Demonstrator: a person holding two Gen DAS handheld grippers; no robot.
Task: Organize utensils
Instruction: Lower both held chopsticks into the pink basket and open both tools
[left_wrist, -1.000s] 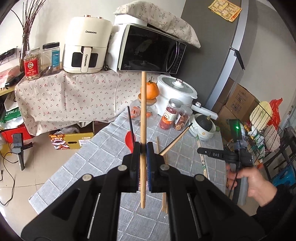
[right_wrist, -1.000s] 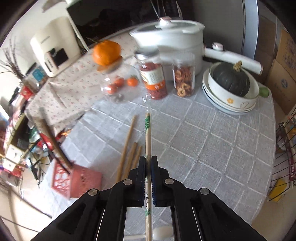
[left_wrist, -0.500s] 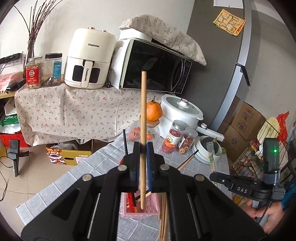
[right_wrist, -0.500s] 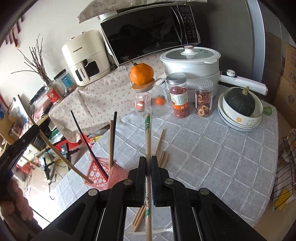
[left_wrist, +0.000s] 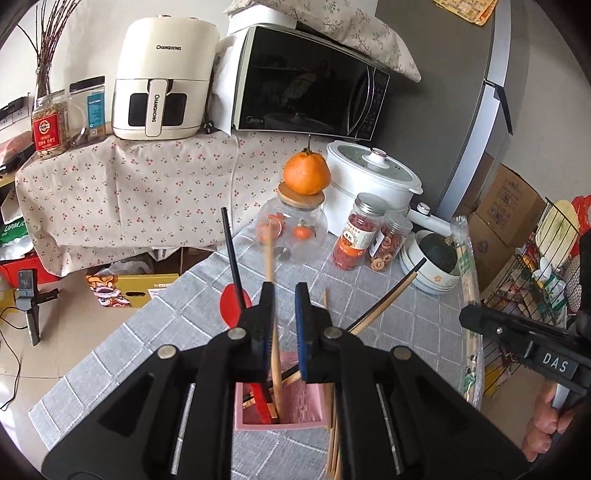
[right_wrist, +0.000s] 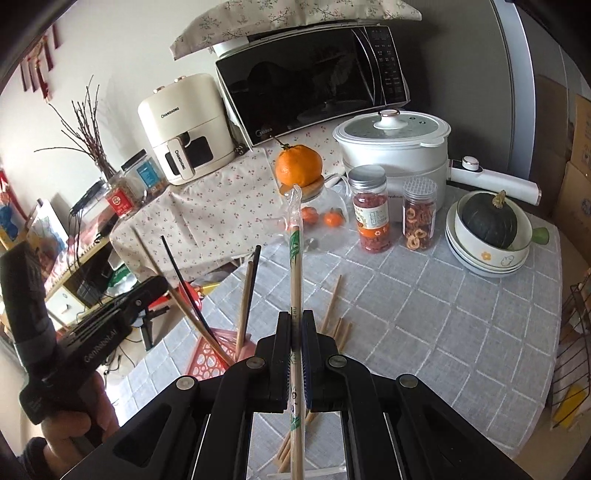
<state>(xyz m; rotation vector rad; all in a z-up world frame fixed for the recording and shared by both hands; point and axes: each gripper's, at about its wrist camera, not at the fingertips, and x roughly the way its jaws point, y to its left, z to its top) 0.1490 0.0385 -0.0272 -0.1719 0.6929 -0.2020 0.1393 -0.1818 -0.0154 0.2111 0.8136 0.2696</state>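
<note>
My left gripper (left_wrist: 282, 295) hangs just above a pink slotted holder (left_wrist: 280, 417) on the grey checked tablecloth. Its jaws are opening, and a plain wooden chopstick (left_wrist: 275, 365), blurred, leans on the left pad with its lower end in the holder. Black, red and wooden chopsticks stand in the holder. My right gripper (right_wrist: 295, 321) is shut on a pair of chopsticks in a clear wrapper (right_wrist: 295, 251), pointing up and away. In the right wrist view the left gripper (right_wrist: 159, 288) is over the holder (right_wrist: 207, 358). Loose wooden chopsticks (right_wrist: 334, 306) lie on the cloth beside it.
At the table's far side stand a glass jar topped by an orange (left_wrist: 306, 171), two snack jars (left_wrist: 360, 236), a white electric pot (left_wrist: 369, 181) and stacked bowls holding a dark squash (right_wrist: 487, 221). A wire rack (left_wrist: 535, 277) stands off the right edge.
The left gripper came down over the pink holder and its jaws parted. The wooden chopstick slid down into the holder. The right gripper rose with the wrapped chopsticks, then stayed still.
</note>
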